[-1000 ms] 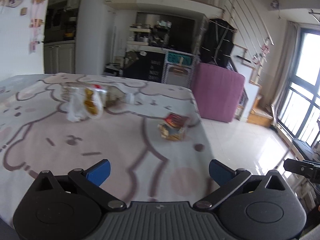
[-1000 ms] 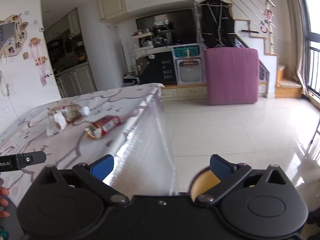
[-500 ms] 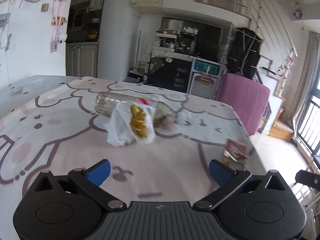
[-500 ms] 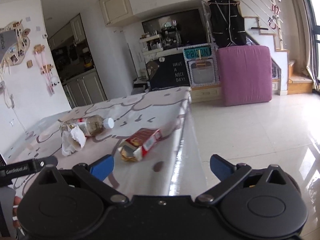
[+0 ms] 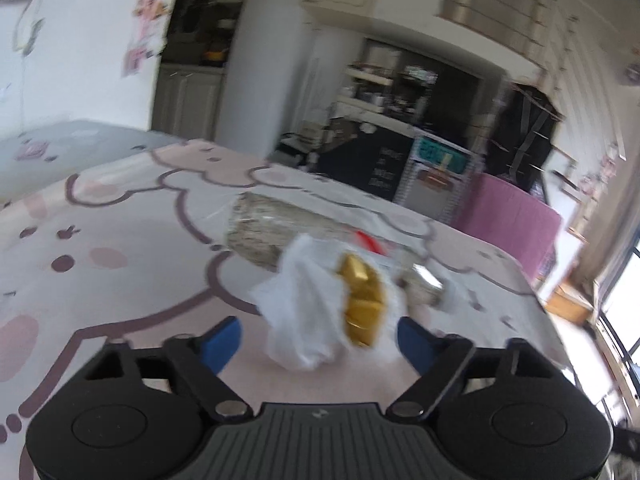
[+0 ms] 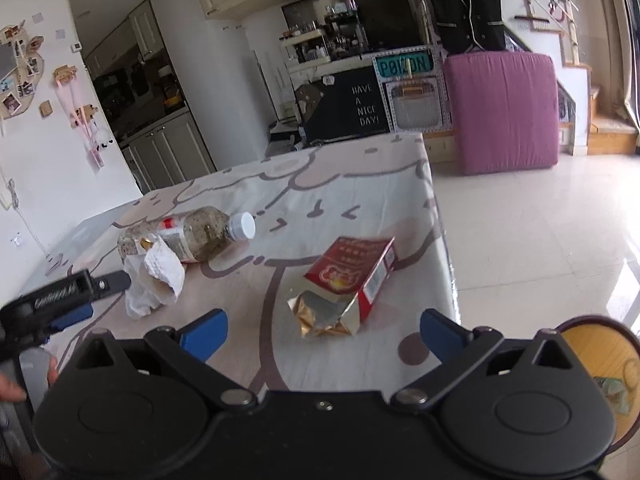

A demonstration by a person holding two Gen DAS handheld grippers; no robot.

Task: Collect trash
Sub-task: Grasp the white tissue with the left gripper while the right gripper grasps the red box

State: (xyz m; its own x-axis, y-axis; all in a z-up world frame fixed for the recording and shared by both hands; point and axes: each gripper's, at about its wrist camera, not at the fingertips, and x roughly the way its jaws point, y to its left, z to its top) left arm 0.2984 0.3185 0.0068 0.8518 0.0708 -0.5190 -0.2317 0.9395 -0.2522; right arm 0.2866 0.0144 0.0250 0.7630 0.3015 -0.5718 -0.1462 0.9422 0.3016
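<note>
A crumpled white tissue wad with a gold wrapper [image 5: 320, 320] lies on the patterned table, between the blue fingertips of my open left gripper [image 5: 318, 340]. Behind it lies a plastic bottle [image 5: 272, 232] on its side. In the right wrist view the tissue [image 6: 154, 280], the bottle [image 6: 188, 238] with a white cap, and an opened red snack box [image 6: 348, 284] lie on the table. My right gripper [image 6: 322, 330] is open and empty, just short of the box. The left gripper [image 6: 64, 300] shows at the left.
The table edge [image 6: 444, 240] drops to a tiled floor on the right. A round bin with a yellow liner [image 6: 600, 368] stands below at the lower right. A purple cushion block [image 6: 504, 112] and shelves stand at the back.
Both grippers have moved forward over the table. The left one has closed in on the tissue wad; the right one has neared the red box. Both stay open.
</note>
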